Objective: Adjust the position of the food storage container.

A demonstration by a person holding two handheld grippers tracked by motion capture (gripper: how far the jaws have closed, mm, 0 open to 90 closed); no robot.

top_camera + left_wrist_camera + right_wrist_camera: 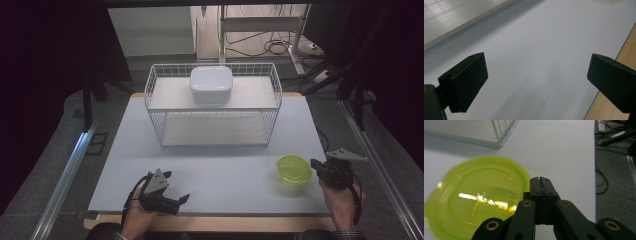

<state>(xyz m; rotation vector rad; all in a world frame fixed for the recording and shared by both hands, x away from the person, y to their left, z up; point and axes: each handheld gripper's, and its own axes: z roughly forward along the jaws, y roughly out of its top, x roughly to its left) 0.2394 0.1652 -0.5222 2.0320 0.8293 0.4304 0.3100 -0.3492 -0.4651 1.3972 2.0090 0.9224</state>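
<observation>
- While the yellow-green plastic bowl (477, 200) sits on the white tabletop (210, 165) just left of the right gripper (540, 179), its jaws are pressed together, nothing between them.
- Thin, translucent and glossy, the bowl looks light, a little flexible and slippery; the raised rim nearest the gripper seems the best hold.
- Farther off, ahead and to the left, stands a wire basket (212, 107) holding a white lidded container (211, 84).
- Left gripper (536, 82) rests with jaws spread over bare tabletop.
</observation>
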